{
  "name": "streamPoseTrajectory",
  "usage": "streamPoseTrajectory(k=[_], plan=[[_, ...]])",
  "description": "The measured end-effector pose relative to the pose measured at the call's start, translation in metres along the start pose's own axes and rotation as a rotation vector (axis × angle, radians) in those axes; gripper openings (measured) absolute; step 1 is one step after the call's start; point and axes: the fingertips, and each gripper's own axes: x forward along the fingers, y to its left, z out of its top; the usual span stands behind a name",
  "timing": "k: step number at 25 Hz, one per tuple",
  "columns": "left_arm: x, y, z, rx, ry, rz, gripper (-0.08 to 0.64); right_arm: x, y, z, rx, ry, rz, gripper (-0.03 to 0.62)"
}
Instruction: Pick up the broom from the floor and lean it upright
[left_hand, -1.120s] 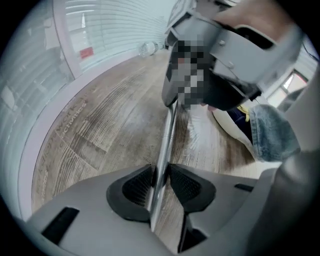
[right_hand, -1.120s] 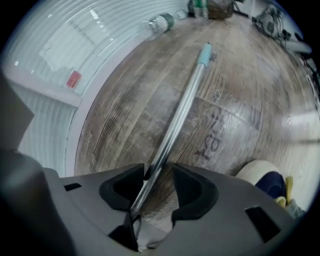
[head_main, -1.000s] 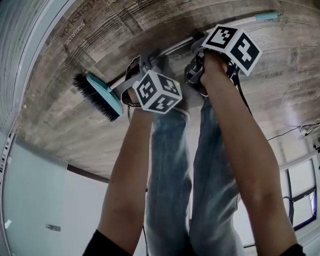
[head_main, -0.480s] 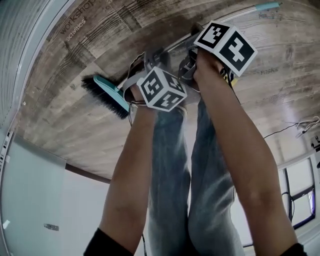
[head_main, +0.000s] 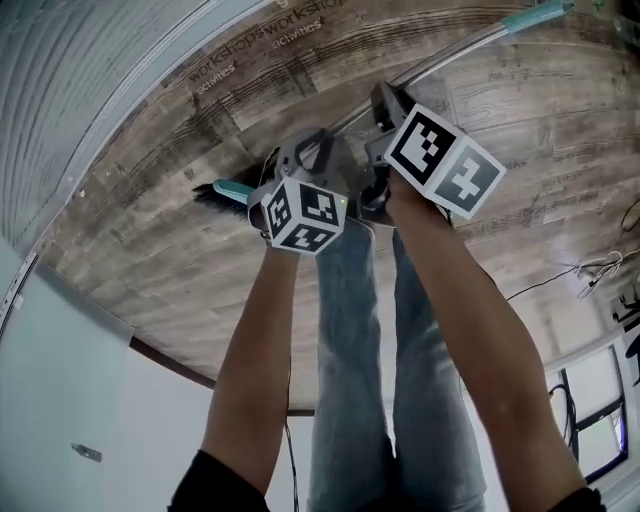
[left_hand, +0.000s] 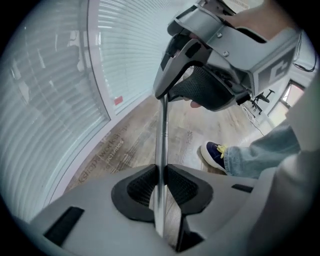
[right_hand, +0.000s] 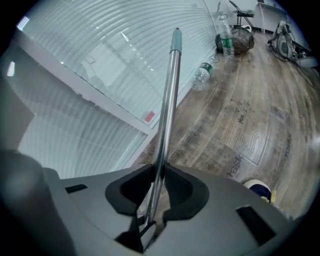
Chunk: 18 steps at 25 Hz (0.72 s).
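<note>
The silver-handled teal broom (right_hand: 167, 100) we clamp in left gripper (left_hand: 161, 182) and right gripper (right_hand: 159, 182), jaws just tightened, spaced along it for leverage.

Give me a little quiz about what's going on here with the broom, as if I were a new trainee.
1. True or false: the left tool and the right tool are both clamped on the broom handle.
2. What colour is the cap on the handle's far end? A red, B teal, C yellow.
3. In the right gripper view, name the clear items on the floor beyond the handle.
Key: 1 true; 2 B; 3 plastic bottles.
</note>
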Motion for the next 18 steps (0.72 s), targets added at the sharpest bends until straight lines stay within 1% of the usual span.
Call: streamPoseTrajectory(k=[5, 8, 10, 13, 15, 18], plan=[[-0.064, 0.014, 0.019, -0.007, -0.083, 0.012, 0.086, -0.055, 0.062, 0.011, -0.058, -0.023, 0.124, 0.086], [-0.101, 0.024, 0.038, -0.021, -0.145, 0.026, 0.087, -0.085, 0.101, 0.022, -0.134, -0.053, 0.220, 0.086], [-0.123, 0.032, 0.054, -0.047, -0.199, 0.044, 0.087, -0.103, 0.131, 0.033, -0.216, -0.087, 0.295, 0.086], [-0.158, 0.043, 0.074, -0.114, -0.281, 0.082, 0.086, -0.132, 0.180, 0.044, -0.380, -0.138, 0.407, 0.084], [-0.180, 0.050, 0.083, -0.155, -0.321, 0.108, 0.087, -0.151, 0.209, 0.047, -0.475, -0.156, 0.464, 0.084], [-0.205, 0.056, 0.088, -0.188, -0.358, 0.135, 0.087, -0.175, 0.242, 0.042, -0.602, -0.174, 0.533, 0.084]])
